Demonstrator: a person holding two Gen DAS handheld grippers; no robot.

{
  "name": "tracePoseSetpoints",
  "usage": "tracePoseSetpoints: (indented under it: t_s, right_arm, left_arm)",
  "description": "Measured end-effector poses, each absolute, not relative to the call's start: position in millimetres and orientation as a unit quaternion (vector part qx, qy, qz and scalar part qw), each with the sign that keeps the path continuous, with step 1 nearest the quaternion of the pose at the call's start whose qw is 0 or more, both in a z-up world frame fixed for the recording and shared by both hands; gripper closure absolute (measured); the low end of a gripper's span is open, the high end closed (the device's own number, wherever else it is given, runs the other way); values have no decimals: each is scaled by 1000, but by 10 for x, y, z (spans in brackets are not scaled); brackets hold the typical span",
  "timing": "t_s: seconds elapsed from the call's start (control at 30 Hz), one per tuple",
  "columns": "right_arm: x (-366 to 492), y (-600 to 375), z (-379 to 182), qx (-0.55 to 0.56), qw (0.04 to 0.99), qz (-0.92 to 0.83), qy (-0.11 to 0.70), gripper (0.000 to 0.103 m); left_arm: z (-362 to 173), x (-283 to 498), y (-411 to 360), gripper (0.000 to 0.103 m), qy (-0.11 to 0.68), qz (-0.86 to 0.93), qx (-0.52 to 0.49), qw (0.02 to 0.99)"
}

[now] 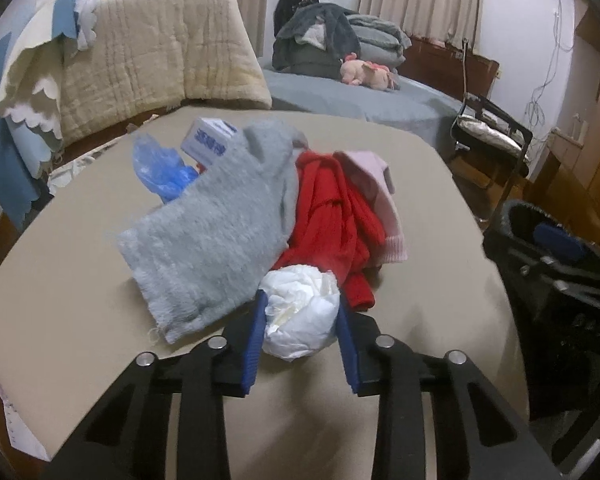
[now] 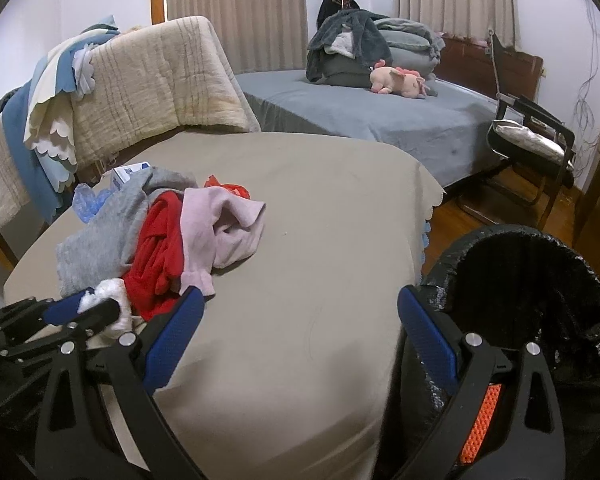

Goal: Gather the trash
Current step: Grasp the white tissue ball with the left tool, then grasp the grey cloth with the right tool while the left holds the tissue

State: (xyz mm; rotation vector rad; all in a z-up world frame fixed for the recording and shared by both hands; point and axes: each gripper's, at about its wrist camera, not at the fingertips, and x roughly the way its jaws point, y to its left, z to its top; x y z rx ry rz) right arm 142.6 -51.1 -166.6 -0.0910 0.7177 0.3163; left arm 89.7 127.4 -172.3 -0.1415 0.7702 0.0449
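Observation:
A crumpled white paper wad [image 1: 300, 312] lies on the beige-covered table [image 1: 420, 320], at the near edge of a clothes pile. My left gripper [image 1: 302, 300] has its blue pads pressed against both sides of the wad, shut on it. In the right wrist view the left gripper [image 2: 80, 308] and the wad [image 2: 108, 292] show at lower left. My right gripper [image 2: 300, 292] stands wide open over the table's near right edge, with nothing between its fingers. A bin lined with a black bag [image 2: 540, 280] stands just to its right, mouth open.
The pile holds a grey garment [image 1: 212, 232], a red one [image 1: 328, 208] and a pink one [image 1: 376, 196]. Behind it lie a blue plastic bag [image 1: 160, 168] and a small white-and-blue box [image 1: 210, 140]. A blanket-draped chair [image 1: 160, 52], a bed [image 2: 380, 120] and a black chair [image 2: 532, 140] stand beyond.

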Motion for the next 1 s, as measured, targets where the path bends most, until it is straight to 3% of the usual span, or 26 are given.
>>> tracePoseSetpoints:
  t_s: [0.3, 0.4, 0.57, 0.73, 1.0]
  right_arm:
    - [1542, -372, -1613, -38, 925, 165, 341, 9]
    - [1597, -298, -1597, -40, 923, 172, 341, 21]
    - [1681, -169, -1601, -41, 919, 187, 346, 27]
    - [1727, -12, -1711, -51, 906, 209, 366, 44]
    - [1731, 212, -1590, -42, 903, 238, 356, 44]
  left_arm:
    - [-1352, 882, 1362, 70, 327, 23, -73, 942]
    - [-1362, 949, 1403, 70, 325, 32, -67, 943]
    - [-1383, 982, 1544, 70, 322, 46, -75, 943]
    - [-1403, 977, 1623, 70, 323, 52, -75, 942]
    - [-1338, 898, 1815, 70, 314, 77, -78, 943]
